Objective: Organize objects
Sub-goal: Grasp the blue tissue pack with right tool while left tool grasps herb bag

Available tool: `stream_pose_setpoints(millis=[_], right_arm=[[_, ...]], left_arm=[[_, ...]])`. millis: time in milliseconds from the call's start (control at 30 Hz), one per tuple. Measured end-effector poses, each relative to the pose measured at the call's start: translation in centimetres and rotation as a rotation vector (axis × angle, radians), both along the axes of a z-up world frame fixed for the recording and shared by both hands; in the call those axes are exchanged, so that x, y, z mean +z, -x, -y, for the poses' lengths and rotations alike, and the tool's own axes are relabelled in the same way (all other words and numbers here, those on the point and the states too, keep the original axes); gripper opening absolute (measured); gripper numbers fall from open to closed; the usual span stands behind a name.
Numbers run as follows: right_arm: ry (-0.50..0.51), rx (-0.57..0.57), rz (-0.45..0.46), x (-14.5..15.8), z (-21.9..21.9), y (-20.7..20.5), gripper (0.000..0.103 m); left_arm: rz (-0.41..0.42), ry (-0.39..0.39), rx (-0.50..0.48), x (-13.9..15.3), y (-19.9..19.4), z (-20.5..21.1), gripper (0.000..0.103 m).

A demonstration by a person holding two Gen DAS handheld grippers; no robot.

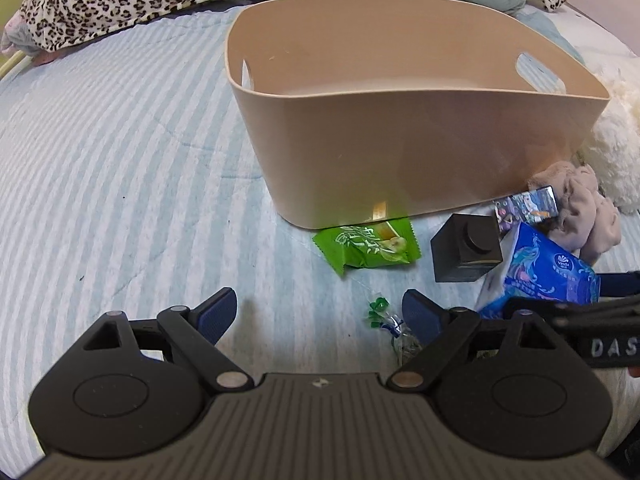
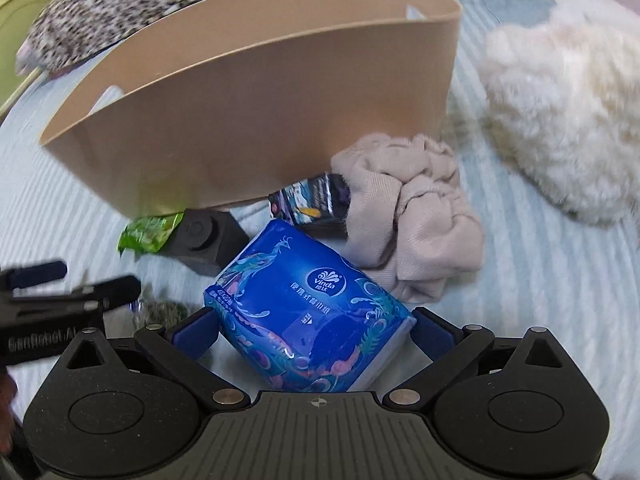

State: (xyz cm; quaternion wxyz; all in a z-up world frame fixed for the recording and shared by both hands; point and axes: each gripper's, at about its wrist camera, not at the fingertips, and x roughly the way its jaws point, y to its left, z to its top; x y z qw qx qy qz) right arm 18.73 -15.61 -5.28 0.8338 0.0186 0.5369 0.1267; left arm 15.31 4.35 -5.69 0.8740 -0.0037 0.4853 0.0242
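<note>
Right gripper (image 2: 314, 330) closed around blue tissue pack (image 2: 304, 316), just in front of tan bin (image 2: 248, 120) on the bed. Left gripper (image 1: 320, 312) spread wide, holding nothing, above striped sheet (image 1: 120, 200) near green snack (image 1: 366, 246) and black cube (image 1: 466, 248).

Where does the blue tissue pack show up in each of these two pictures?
Left wrist view: the blue tissue pack lies at the lower right, just right of the black box.
Right wrist view: it sits low in the centre, between the fingers of the right tongs; whether they already press it is unclear.
Shared landmark: the tan basket stands behind the pack in both views, with the black box in front of it.
</note>
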Motion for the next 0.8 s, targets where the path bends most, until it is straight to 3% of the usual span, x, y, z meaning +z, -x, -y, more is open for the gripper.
stream_pose_setpoints(millis=[267,533,700,800], right_arm=[[-0.040,-0.071,0.009,0.5,-0.4,0.1,0.103],[-0.023,0.002,-0.004,-1.8,-0.5,0.1,0.103],[-0.021,0.075,0.059,-1.3,-0.5,1.2,0.077],[-0.033,0.104,0.069,-0.8,0.1,2.3,0.068]], left_arm=[[-0.006,-0.015,0.053,-0.2,-0.4,-1.0,0.090],[-0.023,0.018,0.053,-0.2,0.1,-1.3,0.090],[-0.026,0.024,0.047,0.0,0.4,-0.9,0.090],[-0.030,0.059,0.042,0.2,0.6,-0.6,0.090]])
